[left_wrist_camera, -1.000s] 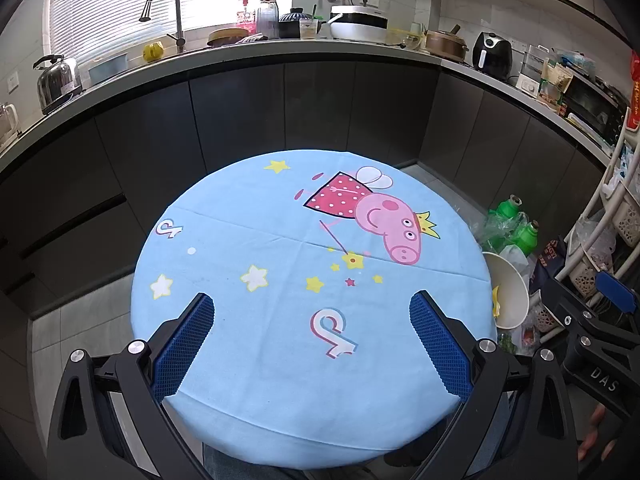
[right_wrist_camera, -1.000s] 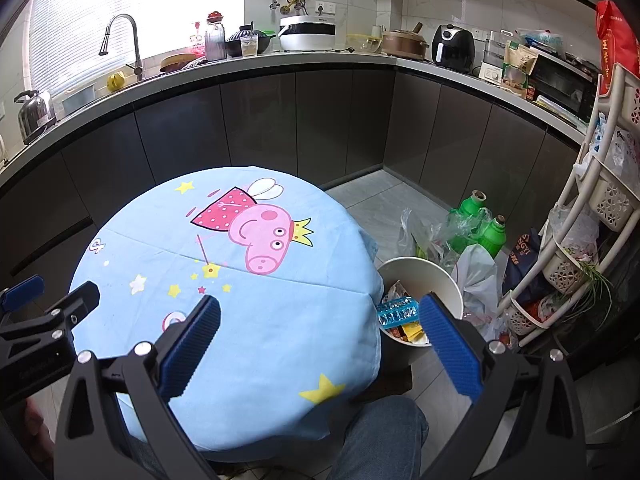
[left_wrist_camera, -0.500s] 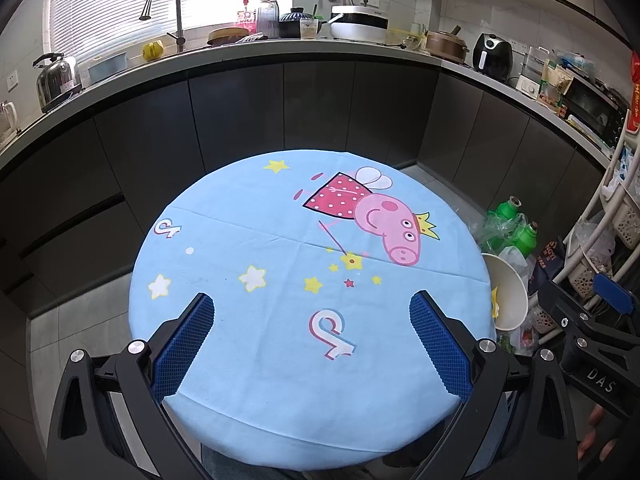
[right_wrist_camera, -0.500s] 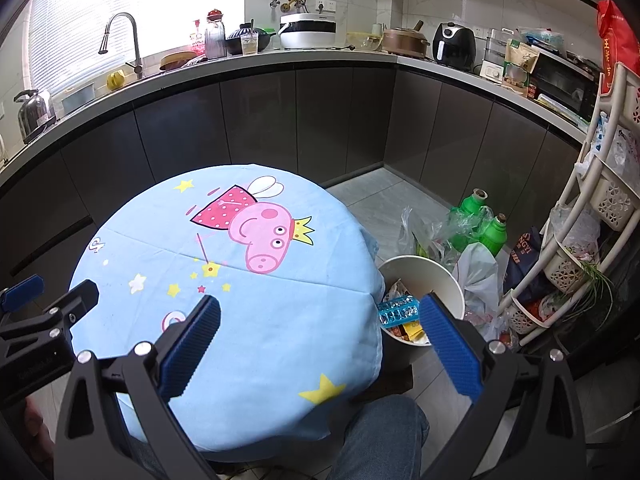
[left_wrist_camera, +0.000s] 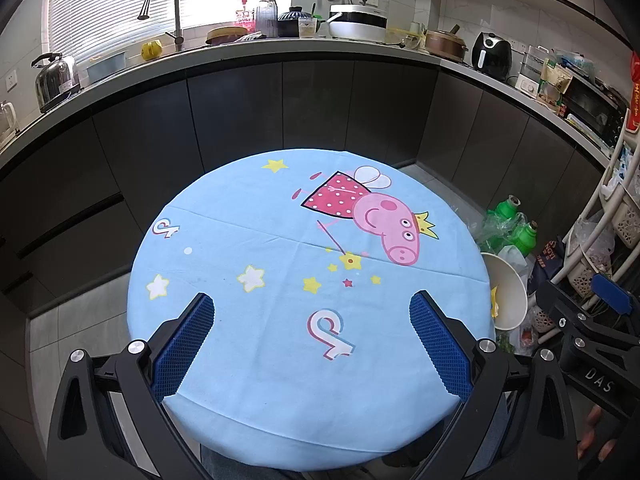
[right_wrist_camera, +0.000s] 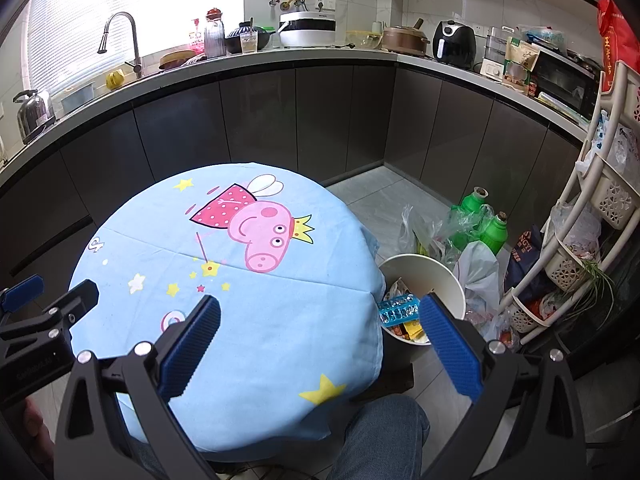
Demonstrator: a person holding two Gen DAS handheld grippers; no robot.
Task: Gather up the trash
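Nothing shifted over the last second: my left gripper (left_wrist_camera: 312,322) and right gripper (right_wrist_camera: 320,326) both still spread, holding nothing above the tablecloth (left_wrist_camera: 280,360); trash sits in white bin (right_wrist_camera: 450,280) right of table, so collection looks done

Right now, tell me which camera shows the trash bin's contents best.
The right wrist view: the white trash bin stands open beside the table, wrappers visible inside. The left wrist view shows only the bin's side past the table edge, its contents mostly hidden.
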